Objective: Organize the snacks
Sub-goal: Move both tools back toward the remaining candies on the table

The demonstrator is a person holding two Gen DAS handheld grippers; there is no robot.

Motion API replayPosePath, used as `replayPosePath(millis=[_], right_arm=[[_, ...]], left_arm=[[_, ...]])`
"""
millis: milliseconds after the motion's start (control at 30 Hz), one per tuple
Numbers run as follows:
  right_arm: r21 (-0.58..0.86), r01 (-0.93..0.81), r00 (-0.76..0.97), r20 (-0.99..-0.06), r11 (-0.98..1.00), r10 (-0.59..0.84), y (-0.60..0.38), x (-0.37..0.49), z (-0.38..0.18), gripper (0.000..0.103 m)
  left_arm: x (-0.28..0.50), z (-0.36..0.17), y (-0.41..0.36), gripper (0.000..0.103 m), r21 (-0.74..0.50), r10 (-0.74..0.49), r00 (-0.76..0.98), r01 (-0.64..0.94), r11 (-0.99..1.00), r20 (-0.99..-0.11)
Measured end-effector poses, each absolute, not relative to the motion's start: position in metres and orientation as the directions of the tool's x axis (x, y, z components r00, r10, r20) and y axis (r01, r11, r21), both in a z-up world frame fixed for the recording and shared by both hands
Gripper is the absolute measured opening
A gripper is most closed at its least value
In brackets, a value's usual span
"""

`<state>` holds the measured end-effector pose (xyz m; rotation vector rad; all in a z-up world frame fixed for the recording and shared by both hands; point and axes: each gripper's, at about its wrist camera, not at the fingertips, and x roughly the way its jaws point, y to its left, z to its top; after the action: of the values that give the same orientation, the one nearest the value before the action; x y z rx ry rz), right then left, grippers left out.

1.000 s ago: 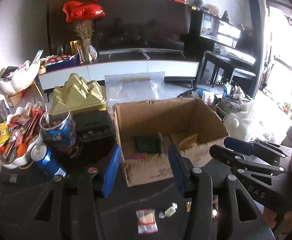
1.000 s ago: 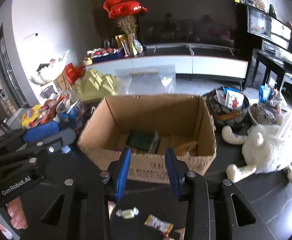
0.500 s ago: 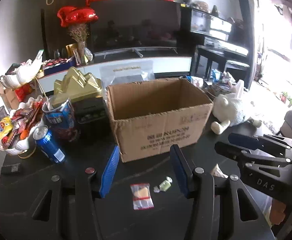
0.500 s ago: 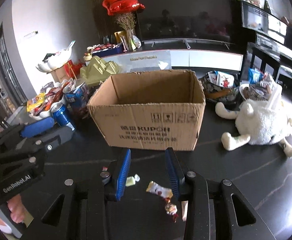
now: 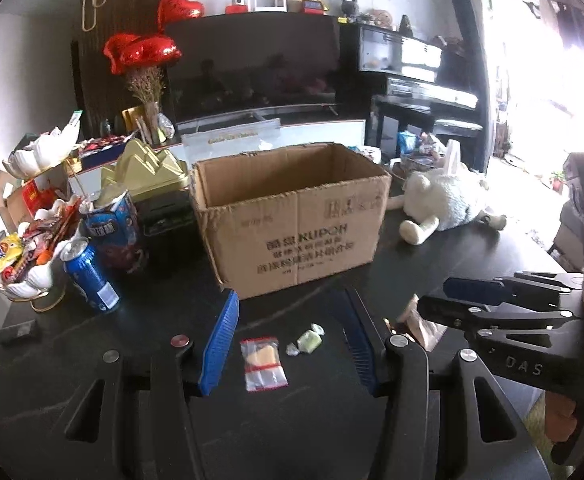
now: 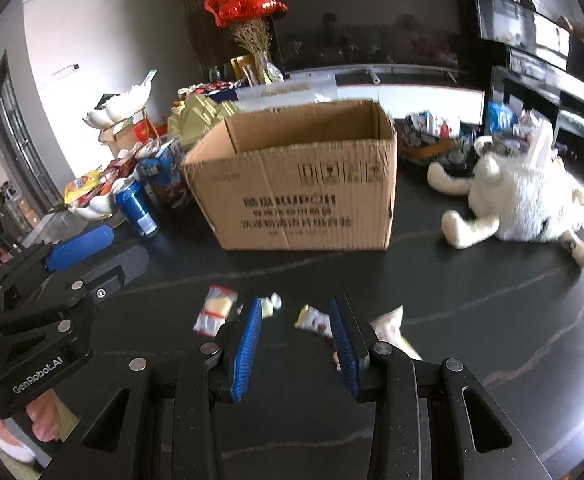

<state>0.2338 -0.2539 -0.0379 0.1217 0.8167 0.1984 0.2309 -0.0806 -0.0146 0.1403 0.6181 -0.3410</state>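
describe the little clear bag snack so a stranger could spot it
Start at the big brown cardboard box on the black table. Just in front lie small sweets; the clear plastic packet is leftmost, flat, with red stripes and a yellow wedge inside, beside a pale green wrapped candy.

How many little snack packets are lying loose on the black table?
4: a clear red-striped bag, a green candy, a brown-and-white wrapper, and a pale packet half hidden behind the right gripper's fingers.

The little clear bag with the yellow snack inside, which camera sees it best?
The left wrist view: the clear bag lies sharp and whole between the left gripper fingers. In the right wrist view the bag is blurred, off to the left.
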Motion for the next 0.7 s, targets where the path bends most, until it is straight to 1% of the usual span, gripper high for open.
replayPosePath(millis=[100, 200, 367, 567, 700], right_arm=[[0.186, -0.12, 0.664, -0.715, 0.975, 0.218, -0.256, 0.226, -0.047, 0.037], [0.167, -0.101, 0.676, -0.711, 0.981, 0.191, -0.257, 0.22, -0.056, 0.037], [0.169, -0.097, 0.689, -0.7, 0.981, 0.189, -0.255, 0.212, -0.07, 0.037], [0.132, -0.068, 0.737, -0.662, 0.989, 0.139, -0.254, 0.2, -0.085, 0.037], [0.121, -0.063, 0.733, -0.669, 0.991, 0.128, -0.255, 0.204, -0.097, 0.037]], left_arm=[[0.223, -0.023, -0.083, 0.052, 0.043, -0.28, 0.763, 0.372, 0.927, -0.582], [0.221, -0.033, -0.082, 0.052, 0.024, -0.301, 0.753, 0.387, 0.922, -0.585], [0.219, -0.048, -0.082, 0.052, 0.013, -0.318, 0.744, 0.401, 0.916, -0.587], [0.215, -0.065, -0.083, 0.052, 0.058, -0.301, 0.77, 0.4, 0.915, -0.562], [0.224, -0.078, -0.085, 0.052, 0.069, -0.301, 0.755, 0.415, 0.907, -0.582]])
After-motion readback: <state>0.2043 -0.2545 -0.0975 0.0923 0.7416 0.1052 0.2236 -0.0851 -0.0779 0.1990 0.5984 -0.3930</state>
